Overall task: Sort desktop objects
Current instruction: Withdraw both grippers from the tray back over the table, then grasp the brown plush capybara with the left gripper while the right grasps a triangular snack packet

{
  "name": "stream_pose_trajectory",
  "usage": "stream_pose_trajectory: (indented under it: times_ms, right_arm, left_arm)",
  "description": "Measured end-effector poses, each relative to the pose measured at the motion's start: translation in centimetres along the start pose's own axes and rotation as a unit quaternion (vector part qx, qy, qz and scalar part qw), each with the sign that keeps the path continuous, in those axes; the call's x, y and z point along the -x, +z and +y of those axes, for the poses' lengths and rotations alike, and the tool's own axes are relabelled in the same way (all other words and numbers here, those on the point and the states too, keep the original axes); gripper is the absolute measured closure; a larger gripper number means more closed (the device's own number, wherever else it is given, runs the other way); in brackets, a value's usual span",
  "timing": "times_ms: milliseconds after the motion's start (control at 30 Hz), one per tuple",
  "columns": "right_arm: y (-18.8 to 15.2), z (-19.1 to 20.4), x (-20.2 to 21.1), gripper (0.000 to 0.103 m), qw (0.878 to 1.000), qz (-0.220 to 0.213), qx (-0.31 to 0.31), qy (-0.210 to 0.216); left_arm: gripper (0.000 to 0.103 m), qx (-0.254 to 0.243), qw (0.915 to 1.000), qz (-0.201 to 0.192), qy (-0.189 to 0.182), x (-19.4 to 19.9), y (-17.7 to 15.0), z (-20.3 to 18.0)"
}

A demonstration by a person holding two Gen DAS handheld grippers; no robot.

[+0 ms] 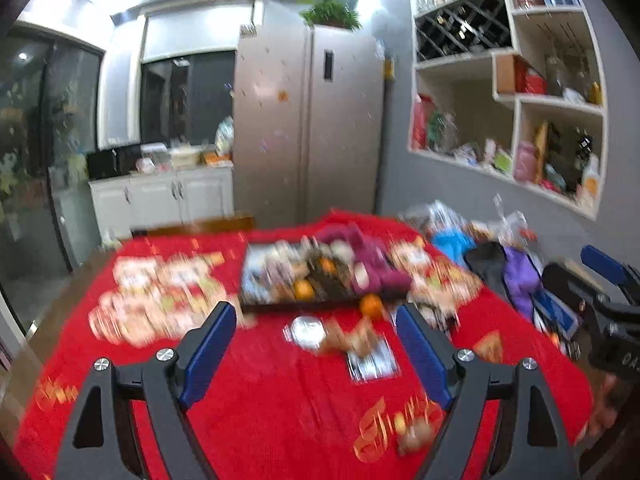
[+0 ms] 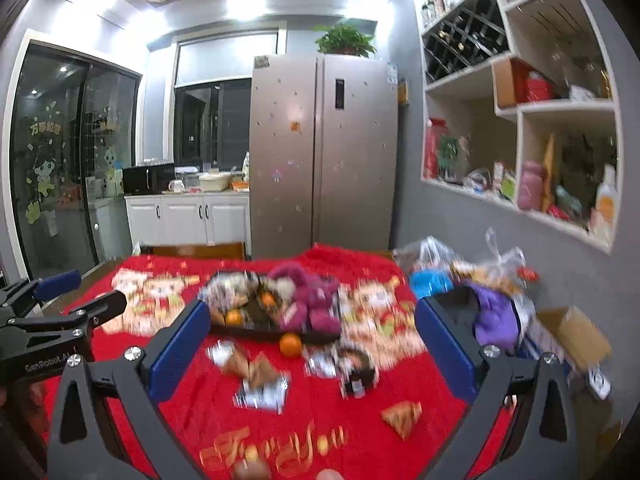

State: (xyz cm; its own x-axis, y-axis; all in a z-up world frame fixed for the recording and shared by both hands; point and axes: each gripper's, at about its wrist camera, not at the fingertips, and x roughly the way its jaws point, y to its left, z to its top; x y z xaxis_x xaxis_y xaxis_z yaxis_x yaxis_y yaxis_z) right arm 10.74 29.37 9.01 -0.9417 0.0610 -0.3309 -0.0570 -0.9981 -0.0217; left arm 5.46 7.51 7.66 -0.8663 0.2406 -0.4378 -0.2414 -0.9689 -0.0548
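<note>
Both tongs, left (image 1: 316,332) and right (image 2: 312,336), hung released; best steady first, then pick the loose orange (image 2: 291,344) beside the tray (image 2: 256,330).

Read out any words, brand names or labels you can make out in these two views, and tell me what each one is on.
"GenRobot.AI": on the left gripper body, right wrist view.
"万事如意": yellow sticker on the glass door.
Gold script on the red tablecloth: too blurred to read.
Fridge stickers, shelf bottle labels: too small.
</note>
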Motion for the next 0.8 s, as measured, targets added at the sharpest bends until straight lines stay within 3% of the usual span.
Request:
stream_pose_trajectory:
  times_ms: [133, 200, 300, 800]
  right_arm:
    - [-4.5, -2.5, -0.7, 0.000, 0.998, 0.055, -0.023, 0.019]
    - [-5.0, -3.6, -2.0, 0.000, 0.997, 0.077, -0.020, 0.020]
    - [-5.3, -4.8, -2.8, 0.000, 0.997, 0.075, -0.025, -0.004]
    - [-10.2, -9.9, -11.9, 0.000, 0.981, 0.176, -0.081, -0.011]
  left_arm:
    - [0.019, 0.008, 0.9988, 0.047, -0.011, -1.2, -4.4, -1.0]
    - [0.018, 0.015, 0.9971, 0.073, -0.019, -2.1, -5.9, -1.4]
    - [0.019, 0.007, 0.9938, 0.106, -0.030, -3.7, -7.4, -2.5]
    - [0.018, -0.025, 0.9843, 0.155, -0.080, -10.0, -10.1, -8.1]
